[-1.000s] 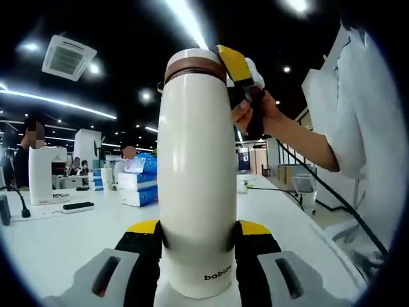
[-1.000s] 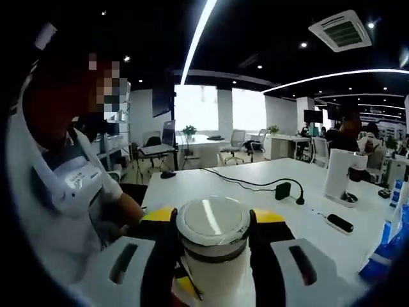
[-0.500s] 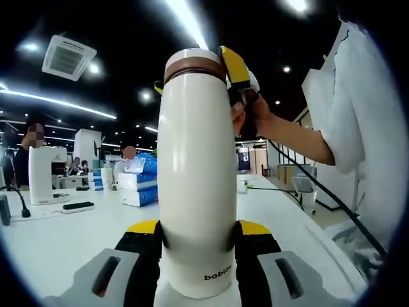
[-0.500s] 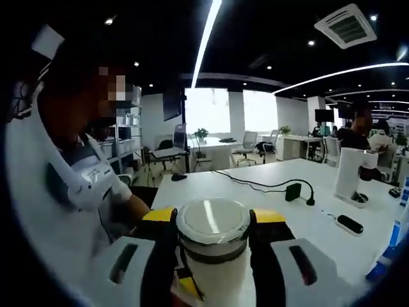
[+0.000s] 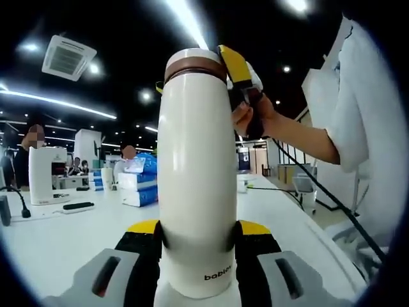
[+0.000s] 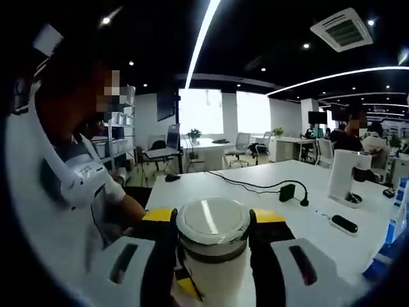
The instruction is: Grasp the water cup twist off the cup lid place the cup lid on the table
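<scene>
A tall white water cup (image 5: 197, 185) with a brown band under its white lid (image 5: 193, 59) stands upright between my left gripper's (image 5: 198, 240) yellow-tipped jaws, which are shut on its lower body. In the left gripper view, my right gripper (image 5: 238, 70) comes in from the right, held by a hand (image 5: 252, 118), its yellow jaw against the lid. The right gripper view looks down on the white lid (image 6: 213, 220), and my right gripper (image 6: 213, 227) is shut on it. The cup body (image 6: 214, 278) shows below the lid.
A long white table (image 5: 77, 233) carries a white appliance (image 5: 46, 173), a black remote (image 5: 78, 206), blue-and-white packs (image 5: 137, 182) and a black cable with adapter (image 6: 284, 190). The person in white (image 5: 364, 128) stands to the right of the cup. Office desks and chairs lie behind.
The right gripper's view has swung slightly from side to side while it stays shut on the lid. The hand at the lid shifted a little. Cup and left gripper are still.
</scene>
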